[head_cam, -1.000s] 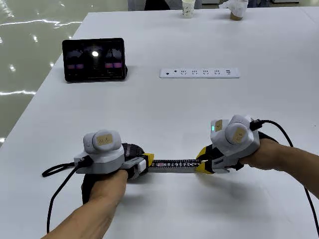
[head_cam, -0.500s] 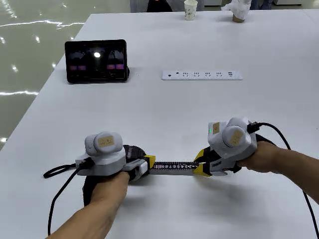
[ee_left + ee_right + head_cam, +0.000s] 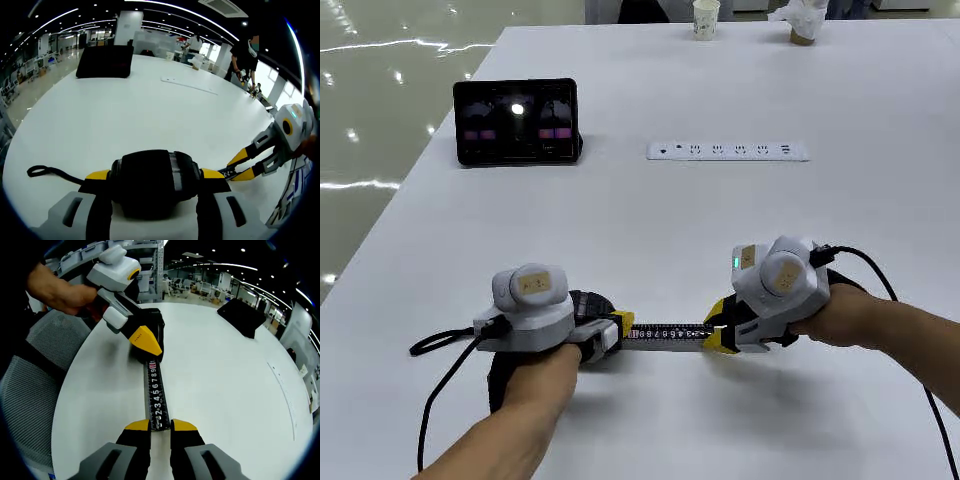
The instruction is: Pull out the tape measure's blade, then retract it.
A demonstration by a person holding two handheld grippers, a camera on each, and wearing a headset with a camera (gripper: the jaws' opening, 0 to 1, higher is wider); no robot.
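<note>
A black tape measure case [image 3: 150,180] sits between my left gripper's yellow-tipped jaws, and the left gripper [image 3: 610,333] is shut on it. The case [image 3: 588,305] rests low over the white table [image 3: 720,220]. Its blade [image 3: 665,331] runs right from the case, a short length showing printed numbers. The blade [image 3: 156,395] ends between the jaws of my right gripper [image 3: 160,425], which is shut on the blade's tip. In the head view the right gripper [image 3: 717,332] is at the blade's right end. The other gripper [image 3: 250,162] enters the left gripper view from the right.
A dark tablet [image 3: 517,121] stands at the back left of the table. A white power strip [image 3: 728,151] lies beyond the grippers. Two paper cups [image 3: 706,17] stand at the far edge. A black wrist strap [image 3: 47,172] trails left from the case. Cables run from both grippers.
The right gripper has moved left toward the case and the exposed blade is shorter. The left gripper holds its place.
</note>
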